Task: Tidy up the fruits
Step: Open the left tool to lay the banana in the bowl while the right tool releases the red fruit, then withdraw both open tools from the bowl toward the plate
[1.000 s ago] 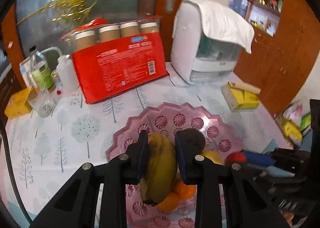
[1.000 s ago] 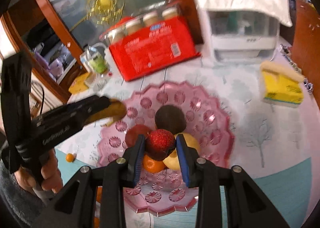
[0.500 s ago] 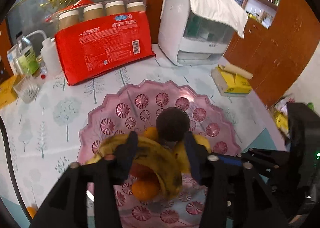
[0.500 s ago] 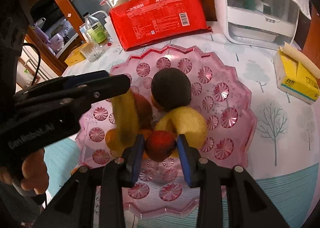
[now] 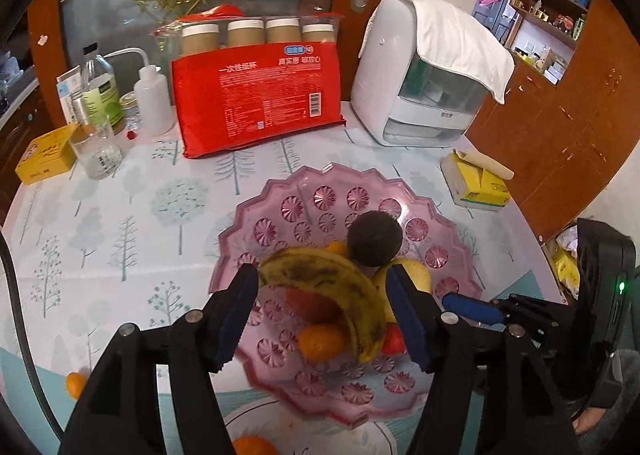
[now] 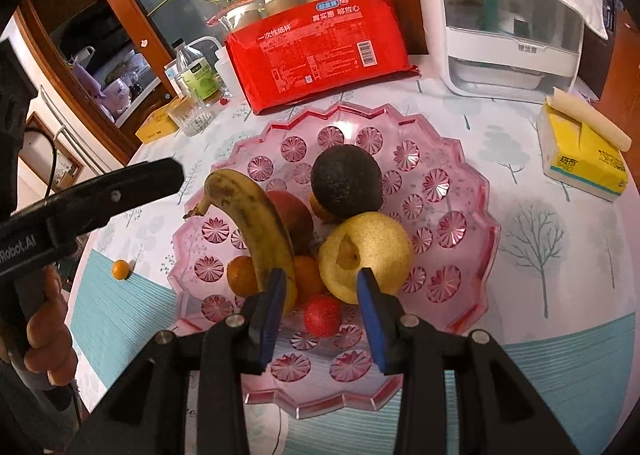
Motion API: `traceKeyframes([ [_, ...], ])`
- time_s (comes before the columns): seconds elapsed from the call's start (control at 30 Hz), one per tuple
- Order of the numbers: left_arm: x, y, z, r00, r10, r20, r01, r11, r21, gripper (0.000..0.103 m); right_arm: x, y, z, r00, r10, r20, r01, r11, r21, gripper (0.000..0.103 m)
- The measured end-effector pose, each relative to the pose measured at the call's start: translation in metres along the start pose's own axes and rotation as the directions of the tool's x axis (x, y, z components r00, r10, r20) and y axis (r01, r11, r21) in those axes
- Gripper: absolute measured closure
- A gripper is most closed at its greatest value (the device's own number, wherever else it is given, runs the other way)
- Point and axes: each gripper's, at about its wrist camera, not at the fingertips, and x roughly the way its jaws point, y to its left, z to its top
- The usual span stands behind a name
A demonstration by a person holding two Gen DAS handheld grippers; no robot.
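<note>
On the pink plate (image 6: 472, 191): every fruit I can see but a few small oranges lies here in one heap.
Left gripper (image 5: 320, 315): my jaws have just been opening; they stand about half apart around the banana (image 5: 340, 295), pads clear of it, holding nothing.
Right gripper (image 6: 320, 307): my jaws have just eased apart a little; the strawberry (image 6: 322, 315) sits between them on the plate, pads not pressing it.
Banana: in the right view (image 6: 260, 223) it leans across the red fruit (image 6: 296, 215) and the oranges (image 6: 240, 275). I judge it soft, spotted, easy to bruise; best gripped mid-length, gently.
Strawberry: light and delicate, I reckon; a squeeze would crush it, so take its widest part.
Pear (image 6: 366, 255): firm but rounded, likely to roll; grip across the belly.
Avocado (image 6: 346, 183): heavy-looking, rough skin, good purchase.
Stray orange (image 6: 120, 269): on the tablecloth (image 6: 540, 255), well apart from the plate; small, firm, apt to roll.
</note>
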Motion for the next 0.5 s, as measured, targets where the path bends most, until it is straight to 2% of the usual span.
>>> traceKeyframes([
  [0.07, -0.006, 0.002, -0.003, 1.0, 0.002, 0.003, -0.002, 1.0, -0.001, 0.036, -0.003, 0.001, -0.001, 1.0, -0.005, 0.004, 0.005, 1.0, 0.005, 0.066],
  [0.13, -0.012, 0.004, -0.007, 1.0, 0.014, 0.003, -0.014, 1.0, -0.007, 0.026, -0.008, 0.004, -0.002, 1.0, -0.015, 0.011, 0.015, 1.0, 0.007, 0.066],
  [0.2, -0.019, 0.007, -0.012, 1.0, 0.027, 0.011, -0.027, 1.0, -0.012, 0.022, -0.012, 0.005, -0.003, 1.0, -0.019, 0.015, 0.018, 1.0, 0.009, 0.066],
  [0.5, -0.05, 0.017, -0.025, 0.999, 0.043, 0.006, -0.043, 0.999, -0.015, 0.022, -0.034, 0.017, -0.01, 0.998, -0.039, 0.039, 0.038, 0.999, 0.021, 0.066],
])
